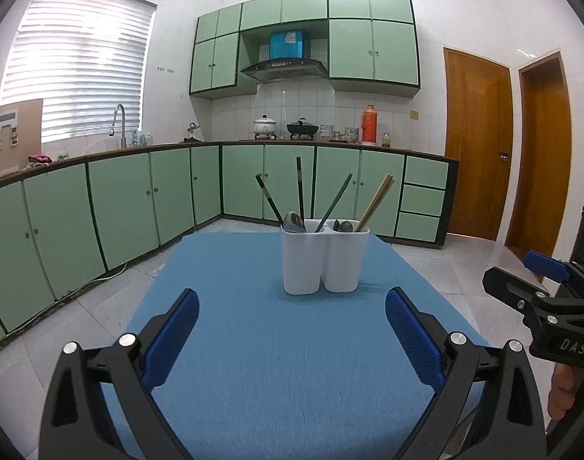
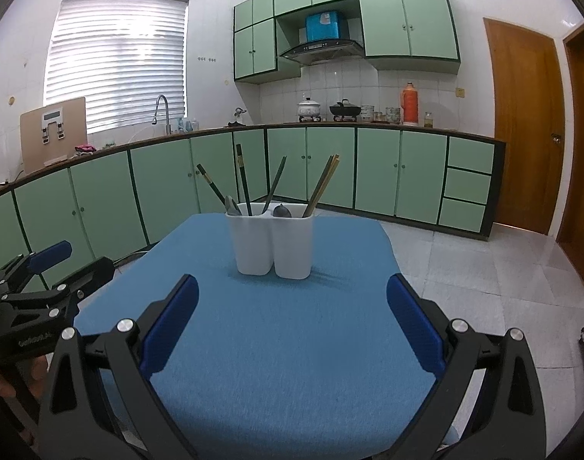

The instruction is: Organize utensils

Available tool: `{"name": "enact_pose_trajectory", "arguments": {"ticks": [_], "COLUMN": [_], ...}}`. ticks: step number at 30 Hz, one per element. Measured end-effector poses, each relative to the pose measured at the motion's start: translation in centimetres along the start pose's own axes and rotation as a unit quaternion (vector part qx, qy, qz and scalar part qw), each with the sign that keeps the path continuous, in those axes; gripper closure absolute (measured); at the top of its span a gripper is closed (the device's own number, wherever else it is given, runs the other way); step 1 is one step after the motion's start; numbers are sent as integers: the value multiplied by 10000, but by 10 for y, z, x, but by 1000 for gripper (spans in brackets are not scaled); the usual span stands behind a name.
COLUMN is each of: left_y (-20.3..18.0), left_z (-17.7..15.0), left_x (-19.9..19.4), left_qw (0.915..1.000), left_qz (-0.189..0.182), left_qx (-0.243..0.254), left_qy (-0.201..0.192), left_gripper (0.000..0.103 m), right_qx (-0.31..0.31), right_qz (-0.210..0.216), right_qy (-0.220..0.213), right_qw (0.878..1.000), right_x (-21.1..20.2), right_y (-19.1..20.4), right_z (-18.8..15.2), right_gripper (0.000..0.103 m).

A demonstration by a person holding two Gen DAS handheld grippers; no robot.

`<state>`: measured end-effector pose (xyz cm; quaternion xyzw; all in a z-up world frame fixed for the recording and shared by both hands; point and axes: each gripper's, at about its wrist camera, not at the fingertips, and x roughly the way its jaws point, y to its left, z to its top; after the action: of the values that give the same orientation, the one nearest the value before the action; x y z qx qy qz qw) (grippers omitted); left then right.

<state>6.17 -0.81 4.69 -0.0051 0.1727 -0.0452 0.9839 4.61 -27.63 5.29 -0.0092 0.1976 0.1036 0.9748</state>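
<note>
In the white holder [image 1: 324, 260]: chopsticks [image 1: 375, 202], spoons [image 1: 294, 222]

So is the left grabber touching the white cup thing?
Apart. In the left wrist view, bare blue tablecloth lies between the open left gripper and the white utensil holder.

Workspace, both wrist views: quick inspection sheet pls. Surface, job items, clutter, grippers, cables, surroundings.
Surface: blue tablecloth, flat.
Job's things: white two-compartment holder upright near the table's far end; dark green chopsticks, pale wooden chopsticks and spoons stand in it.
Clutter: nothing seen on the table besides the holder.
Grippers: left gripper open, empty; right gripper open, empty; both short of the holder.
Cables: one cord on the floor along the base cabinets.
Surroundings: green kitchen cabinets, sink faucet, pots, orange thermos, wooden doors.
</note>
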Motion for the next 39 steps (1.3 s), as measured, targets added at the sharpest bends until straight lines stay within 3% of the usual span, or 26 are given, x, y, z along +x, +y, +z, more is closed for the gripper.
{"name": "enact_pose_trajectory", "arguments": {"ticks": [39], "left_y": [-5], "left_z": [6], "left_x": [-9], "left_qw": [10000], "left_qz": [-15], "left_qx": [15], "left_qy": [-72], "left_gripper": [7], "right_qx": [-30], "right_qz": [8], "right_qy": [-32], "right_qw": [10000], "right_x": [-4], "right_y": [8], "right_z": [5], "right_gripper": [7]}}
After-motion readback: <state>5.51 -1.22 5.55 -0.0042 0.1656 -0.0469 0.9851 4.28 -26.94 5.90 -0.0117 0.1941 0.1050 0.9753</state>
